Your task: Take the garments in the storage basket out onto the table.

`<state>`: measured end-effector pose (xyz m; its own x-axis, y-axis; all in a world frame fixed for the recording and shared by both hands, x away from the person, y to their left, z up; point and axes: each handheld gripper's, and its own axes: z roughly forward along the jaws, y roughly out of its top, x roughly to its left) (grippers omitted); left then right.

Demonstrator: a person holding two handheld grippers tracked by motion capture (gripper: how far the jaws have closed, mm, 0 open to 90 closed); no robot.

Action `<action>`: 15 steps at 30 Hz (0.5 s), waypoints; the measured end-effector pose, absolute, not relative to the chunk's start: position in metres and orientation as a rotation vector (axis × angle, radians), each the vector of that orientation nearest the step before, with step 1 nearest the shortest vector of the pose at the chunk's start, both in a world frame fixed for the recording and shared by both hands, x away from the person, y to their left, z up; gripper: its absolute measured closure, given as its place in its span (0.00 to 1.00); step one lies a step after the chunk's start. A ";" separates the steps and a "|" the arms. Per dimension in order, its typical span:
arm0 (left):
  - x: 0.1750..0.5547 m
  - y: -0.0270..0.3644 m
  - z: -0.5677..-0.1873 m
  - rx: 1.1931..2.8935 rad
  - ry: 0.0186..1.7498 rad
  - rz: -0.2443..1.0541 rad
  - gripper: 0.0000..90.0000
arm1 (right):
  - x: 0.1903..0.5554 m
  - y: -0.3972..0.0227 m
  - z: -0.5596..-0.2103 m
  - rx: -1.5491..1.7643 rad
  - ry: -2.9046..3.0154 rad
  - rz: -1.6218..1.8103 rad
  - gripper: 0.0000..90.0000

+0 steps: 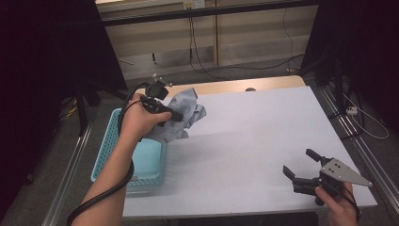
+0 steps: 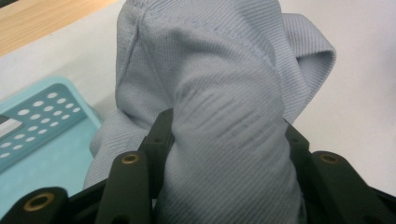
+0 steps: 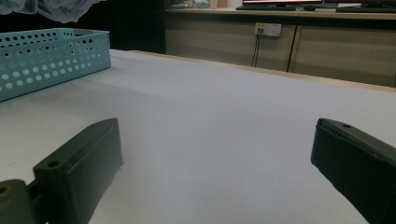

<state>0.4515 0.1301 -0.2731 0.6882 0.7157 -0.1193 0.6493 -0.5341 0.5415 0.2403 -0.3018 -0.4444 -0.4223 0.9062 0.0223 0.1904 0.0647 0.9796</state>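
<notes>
My left gripper [image 1: 175, 114] clamps the crumpled grey-blue ribbed cloth [image 1: 186, 113]; I lift it clear of the perforated turquoise plastic basket [image 1: 106, 150] toward 3 o'clock, right gripper [image 1: 301, 165] jaws apart.

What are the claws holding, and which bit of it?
The left claw pinches a bunched fold of the crumpled grey-blue ribbed cloth, lifted by the turquoise perforated basket. The right claw is open, holding nothing.

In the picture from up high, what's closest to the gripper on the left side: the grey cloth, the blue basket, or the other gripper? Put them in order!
From the left gripper:
1. Grey cloth: gripped in it, held up above the table's left part.
2. Blue basket: just below and beside it, at the table's left edge.
3. Right gripper: farthest, open, near the table's right front corner.
</notes>
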 end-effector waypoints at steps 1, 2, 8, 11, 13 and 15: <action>0.451 0.129 -0.274 2.337 1.042 0.151 0.58 | 0.240 -0.302 -0.444 1.103 1.697 1.405 0.02; 0.451 0.128 -0.275 2.337 1.041 0.148 0.58 | 0.240 -0.302 -0.444 1.102 1.697 1.405 0.02; 0.449 0.121 -0.279 2.344 1.021 0.133 0.58 | 0.240 -0.301 -0.444 1.103 1.698 1.405 0.02; 0.448 0.119 -0.280 2.350 1.002 0.126 0.58 | 0.241 -0.301 -0.444 1.101 1.699 1.406 0.02; 0.447 0.117 -0.281 2.347 0.996 0.119 0.58 | 0.241 -0.301 -0.445 1.103 1.700 1.406 0.02; 0.446 0.115 -0.282 2.348 0.987 0.114 0.58 | 0.240 -0.301 -0.445 1.103 1.699 1.406 0.02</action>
<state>0.4461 0.1146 -0.2820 0.7219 0.6776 -0.1405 0.6277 -0.5556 0.5453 0.2405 -0.3012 -0.4445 -0.4238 0.9055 0.0232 0.1923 0.0649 0.9792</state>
